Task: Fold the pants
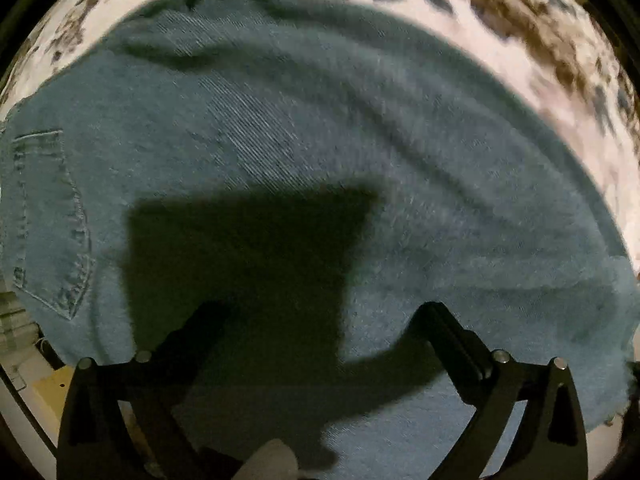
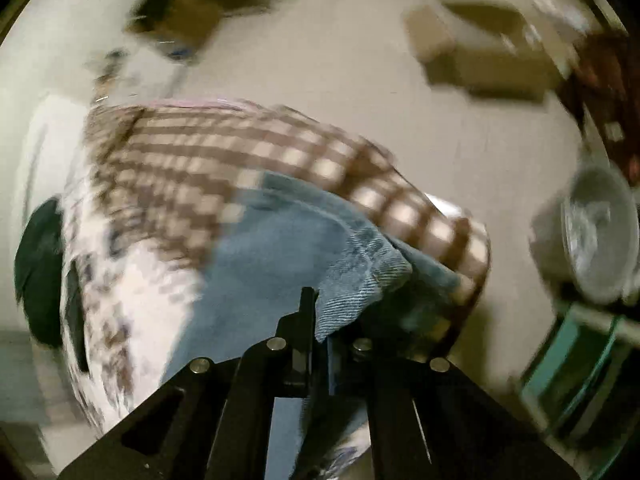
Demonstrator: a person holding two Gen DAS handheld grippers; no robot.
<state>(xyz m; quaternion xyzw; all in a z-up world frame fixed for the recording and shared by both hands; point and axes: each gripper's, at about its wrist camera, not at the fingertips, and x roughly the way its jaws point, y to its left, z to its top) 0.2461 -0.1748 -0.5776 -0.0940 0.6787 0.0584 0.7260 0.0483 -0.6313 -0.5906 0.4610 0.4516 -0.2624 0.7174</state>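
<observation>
The pants, blue denim, lie spread over a cloth patterned in white and brown, and they fill most of the left wrist view. A back pocket with pale stitching shows on the pants at the far left of that view. The left gripper hangs just above the pants with its jaws spread wide and nothing between them, and its dark shadow falls on the denim directly beneath. In the right wrist view the right gripper has its jaws closed on the stitched hem edge of the pants, the fabric pinched between them and bunched into a fold just beyond the tips. Beyond the pants the cloth shows its brown and white checks, blurred by motion. On the pale floor past the cloth sits a cardboard box, well apart from the pants, and a round grey container stands to the right of the pants near the edge of the view. A dark green shape lies to the left of the pants beside the cloth; what it is cannot be told.
</observation>
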